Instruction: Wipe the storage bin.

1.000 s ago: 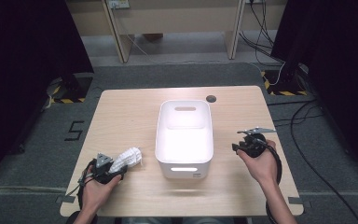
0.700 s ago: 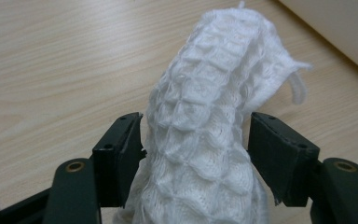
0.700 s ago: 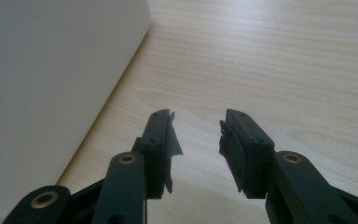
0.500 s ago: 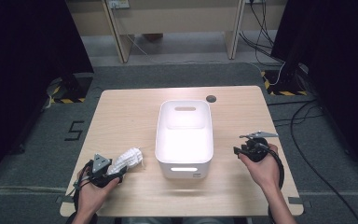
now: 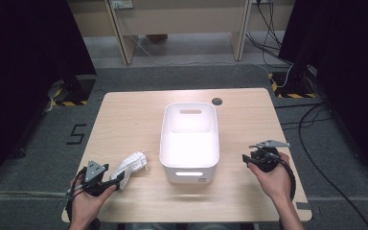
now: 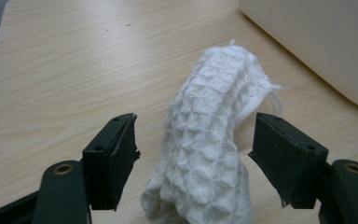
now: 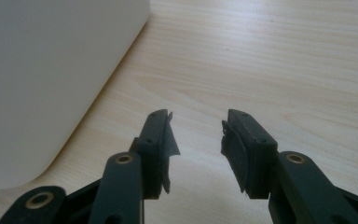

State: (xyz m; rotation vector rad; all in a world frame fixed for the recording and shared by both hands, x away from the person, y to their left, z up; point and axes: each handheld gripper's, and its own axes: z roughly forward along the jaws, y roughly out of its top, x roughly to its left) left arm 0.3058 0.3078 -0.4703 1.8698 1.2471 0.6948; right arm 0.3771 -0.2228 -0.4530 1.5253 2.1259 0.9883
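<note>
White cloth (image 6: 209,140) loose between wide-open left claw (image 6: 196,158), clear wood beside the bin (image 5: 189,139).

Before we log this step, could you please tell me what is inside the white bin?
The white bin looks empty in the high view: bare white floor and walls. Glare washes out its near end, so something small and pale there could go unseen.

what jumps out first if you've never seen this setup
The bright white bin in the middle of the wooden table draws the eye first. Next comes the crumpled white waffle cloth lying left of it, between the open jaws of the left claw, untouched by either. The right claw hovers open over bare wood beside the bin.
</note>
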